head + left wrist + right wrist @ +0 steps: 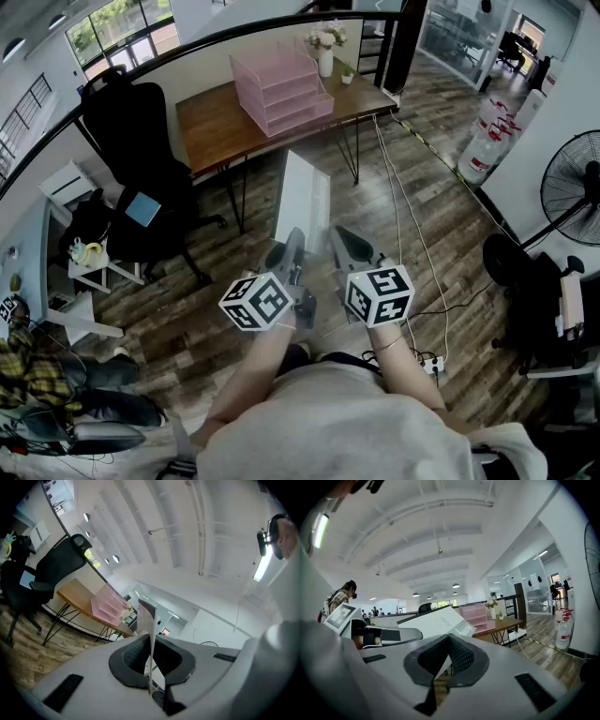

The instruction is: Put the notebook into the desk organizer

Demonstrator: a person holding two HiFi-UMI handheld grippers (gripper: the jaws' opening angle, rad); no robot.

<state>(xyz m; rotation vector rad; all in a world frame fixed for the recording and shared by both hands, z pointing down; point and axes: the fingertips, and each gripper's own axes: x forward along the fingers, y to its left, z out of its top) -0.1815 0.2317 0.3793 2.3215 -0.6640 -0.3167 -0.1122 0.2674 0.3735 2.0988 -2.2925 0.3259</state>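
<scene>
A white notebook is held in mid-air above a wood-plank floor, with the left gripper and right gripper each clamped shut on its near edge. Beyond it, one wooden desk carries one pink three-tier organizer and one flower vase. One black chair stands beside the desk.
</scene>
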